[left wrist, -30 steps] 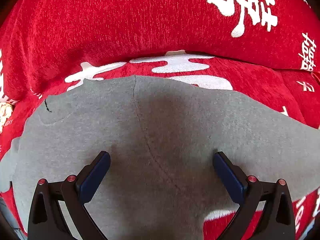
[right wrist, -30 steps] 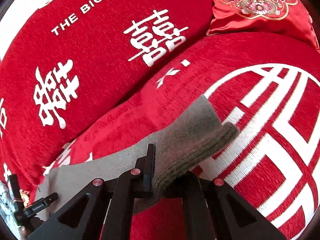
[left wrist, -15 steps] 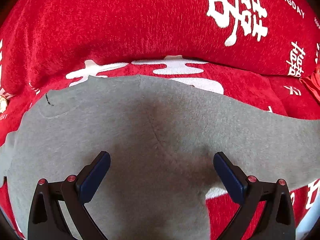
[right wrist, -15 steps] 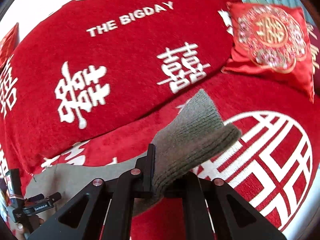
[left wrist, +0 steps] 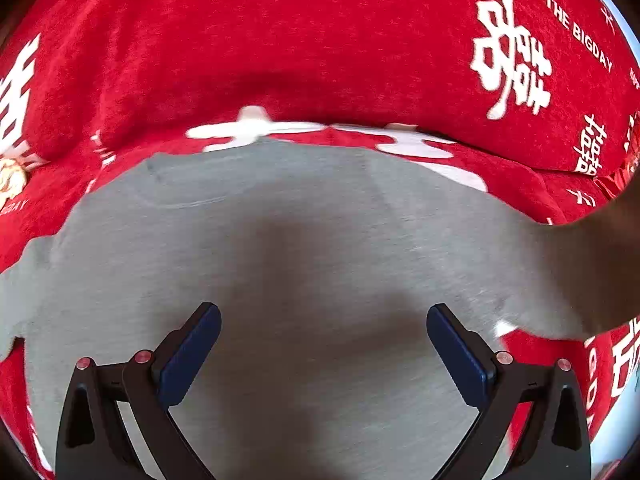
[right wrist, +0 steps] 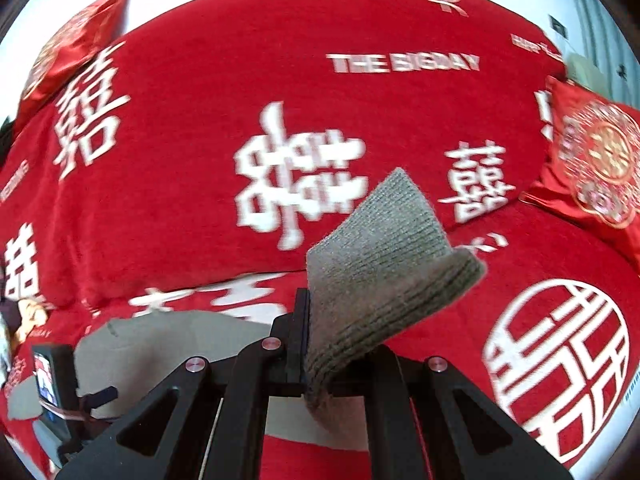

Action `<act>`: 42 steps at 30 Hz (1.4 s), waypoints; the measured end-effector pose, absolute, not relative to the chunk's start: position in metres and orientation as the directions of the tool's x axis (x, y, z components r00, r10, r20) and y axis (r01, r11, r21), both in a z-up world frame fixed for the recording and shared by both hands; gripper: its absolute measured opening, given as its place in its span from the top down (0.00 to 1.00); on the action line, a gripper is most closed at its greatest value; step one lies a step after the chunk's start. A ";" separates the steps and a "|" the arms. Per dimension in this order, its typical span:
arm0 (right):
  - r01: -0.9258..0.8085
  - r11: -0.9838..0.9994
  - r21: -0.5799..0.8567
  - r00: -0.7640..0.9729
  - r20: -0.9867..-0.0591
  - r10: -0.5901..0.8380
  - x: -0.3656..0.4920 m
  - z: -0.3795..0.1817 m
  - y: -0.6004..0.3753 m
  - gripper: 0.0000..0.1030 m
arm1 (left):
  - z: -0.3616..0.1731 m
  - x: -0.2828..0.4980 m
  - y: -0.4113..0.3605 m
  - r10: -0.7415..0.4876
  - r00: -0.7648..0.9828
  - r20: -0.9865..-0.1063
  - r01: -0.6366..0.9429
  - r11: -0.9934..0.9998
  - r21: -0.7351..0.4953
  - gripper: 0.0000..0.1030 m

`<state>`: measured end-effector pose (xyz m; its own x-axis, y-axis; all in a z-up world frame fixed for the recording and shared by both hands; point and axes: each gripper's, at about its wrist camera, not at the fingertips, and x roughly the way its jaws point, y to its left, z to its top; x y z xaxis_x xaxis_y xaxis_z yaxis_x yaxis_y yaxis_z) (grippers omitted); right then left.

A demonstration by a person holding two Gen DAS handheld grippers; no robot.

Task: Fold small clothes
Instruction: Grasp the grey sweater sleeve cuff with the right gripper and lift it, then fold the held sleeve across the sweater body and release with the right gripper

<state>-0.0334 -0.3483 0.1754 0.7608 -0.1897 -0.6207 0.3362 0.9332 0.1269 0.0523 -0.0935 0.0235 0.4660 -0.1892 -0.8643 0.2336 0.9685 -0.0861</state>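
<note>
A small grey sweatshirt [left wrist: 304,248] lies flat on the red sofa seat. My left gripper [left wrist: 323,340] hovers open just above its middle, jaws wide apart and empty. My right gripper [right wrist: 320,344] is shut on the sweatshirt's ribbed grey cuff [right wrist: 384,264] and holds it lifted above the seat. The raised sleeve [left wrist: 592,272] enters the left wrist view at the right edge. The rest of the garment [right wrist: 168,344] lies flat at lower left in the right wrist view, with the left gripper's body [right wrist: 56,384] over it.
The red sofa cover [left wrist: 320,52] with white characters forms the backrest [right wrist: 280,100] behind the garment. A red embroidered cushion [right wrist: 592,160] leans at the right and another [right wrist: 68,44] at the upper left. A seat area with a white round emblem [right wrist: 560,364] lies to the right.
My right gripper has lifted the cuff higher and swung it left, toward the garment's body. The sleeve now rises into the left wrist view. My left gripper has drifted slightly and stays open.
</note>
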 end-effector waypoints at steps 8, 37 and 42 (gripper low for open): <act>0.211 0.970 0.123 0.771 -0.630 -0.088 0.004 0.182 -0.256 0.94 | 0.014 0.052 -0.027 -0.147 0.458 -0.877 0.171 0.982 -0.075 0.00; -0.080 0.996 0.040 0.636 -0.768 0.082 0.091 0.094 0.013 0.94 | 0.010 0.046 0.165 -0.108 0.465 -0.879 -0.068 0.985 -0.157 0.00; -0.110 0.994 0.002 0.594 -0.801 0.067 0.098 0.065 0.043 0.94 | 0.011 0.041 0.180 -0.111 0.473 -0.874 -0.087 0.981 -0.171 0.00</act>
<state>0.0984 0.0433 0.0654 0.5942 0.0671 -0.8015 -0.1095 0.9940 0.0020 0.0411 0.1802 0.0109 0.4726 -0.1106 -0.8743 -0.0866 0.9815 -0.1709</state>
